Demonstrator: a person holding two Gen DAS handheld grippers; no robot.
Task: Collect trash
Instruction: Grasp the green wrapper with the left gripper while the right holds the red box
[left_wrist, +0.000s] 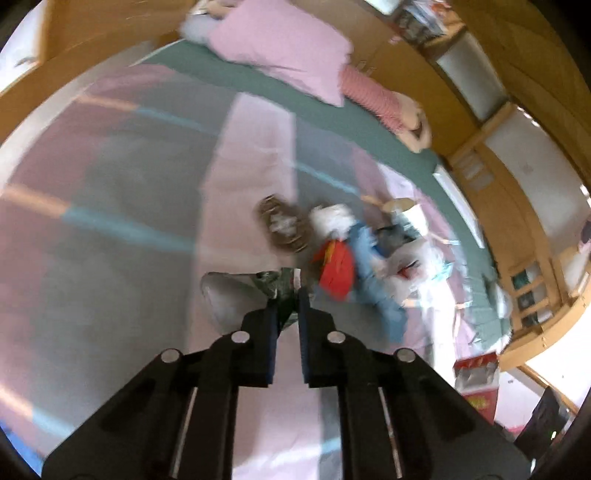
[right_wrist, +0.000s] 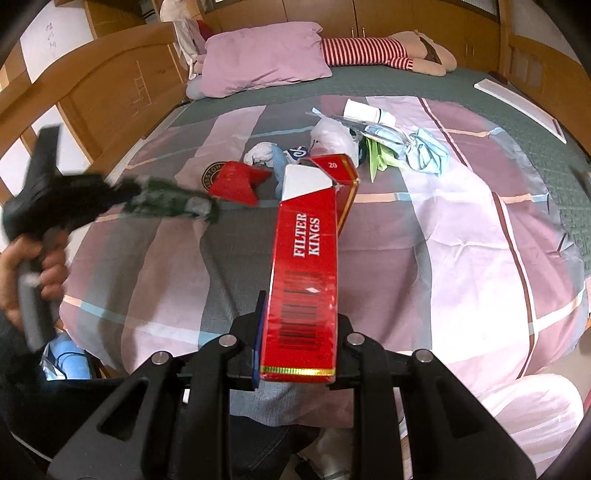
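My left gripper (left_wrist: 287, 295) is shut on a dark green and silver wrapper (left_wrist: 275, 282), held above the striped bedspread; it also shows blurred in the right wrist view (right_wrist: 173, 201). My right gripper (right_wrist: 299, 332) is shut on a red open cigarette carton (right_wrist: 308, 254) marked "FILTER KINGS", which shows at the lower right of the left wrist view (left_wrist: 476, 380). A pile of trash lies on the bed ahead: a red wrapper (right_wrist: 236, 181), white crumpled bags (right_wrist: 332, 136), a white cup (right_wrist: 364, 110), blue and green scraps (right_wrist: 424, 149).
A pink pillow (right_wrist: 266, 55) and a striped plush doll (right_wrist: 384, 51) lie at the bed's head. A wooden headboard (right_wrist: 110, 85) runs along the left. A white flat board (right_wrist: 521, 103) lies at the bed's right edge. A round brown item (left_wrist: 282, 223) lies by the pile.
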